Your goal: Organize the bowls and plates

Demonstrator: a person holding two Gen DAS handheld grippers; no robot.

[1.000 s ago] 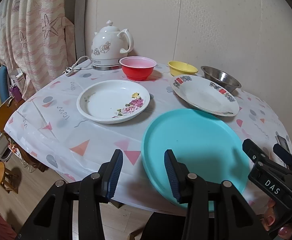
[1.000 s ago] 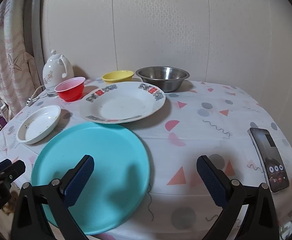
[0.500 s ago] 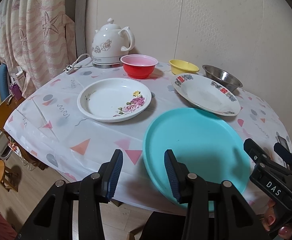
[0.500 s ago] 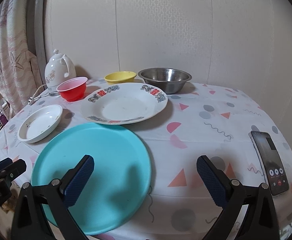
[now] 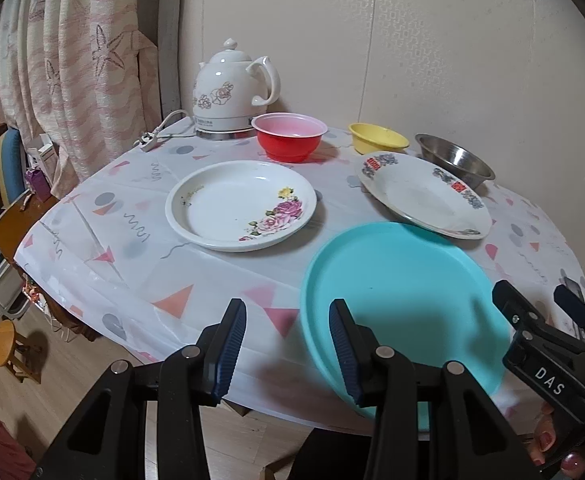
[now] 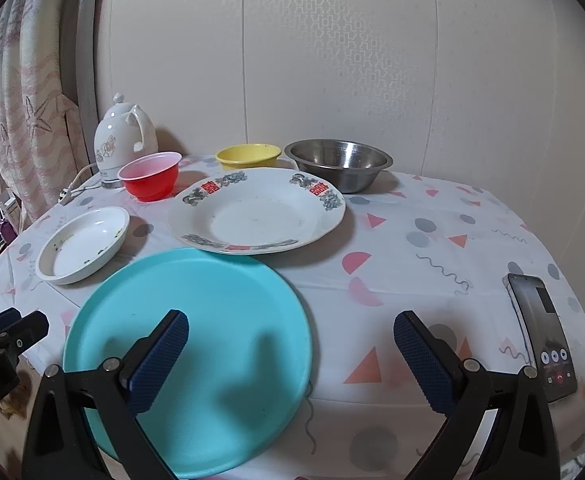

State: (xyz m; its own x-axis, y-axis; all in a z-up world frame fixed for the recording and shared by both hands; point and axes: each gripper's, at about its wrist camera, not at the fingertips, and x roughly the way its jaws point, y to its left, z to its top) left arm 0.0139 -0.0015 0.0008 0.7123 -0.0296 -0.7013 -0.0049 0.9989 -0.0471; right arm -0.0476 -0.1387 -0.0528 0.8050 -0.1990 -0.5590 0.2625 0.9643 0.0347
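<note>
Teal plate (image 6: pixel 212 320) flat on surface (image 6: pixel 432 248); we see left tool (image 5: pixel 288 340) part-open, right tool (image 6: pixel 290 354) wide, both empty.

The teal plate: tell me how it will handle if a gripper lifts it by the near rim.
The teal plate looks like thin plastic, so it is probably light and may flex a little. Its smooth, low rim could slip between the pads. It overhangs the table edge, so the rim looks reachable from below, though a downward push there might tip it.

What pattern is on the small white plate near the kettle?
Pink roses with one yellow flower on the small white plate; clearest in the left wrist view.
</note>
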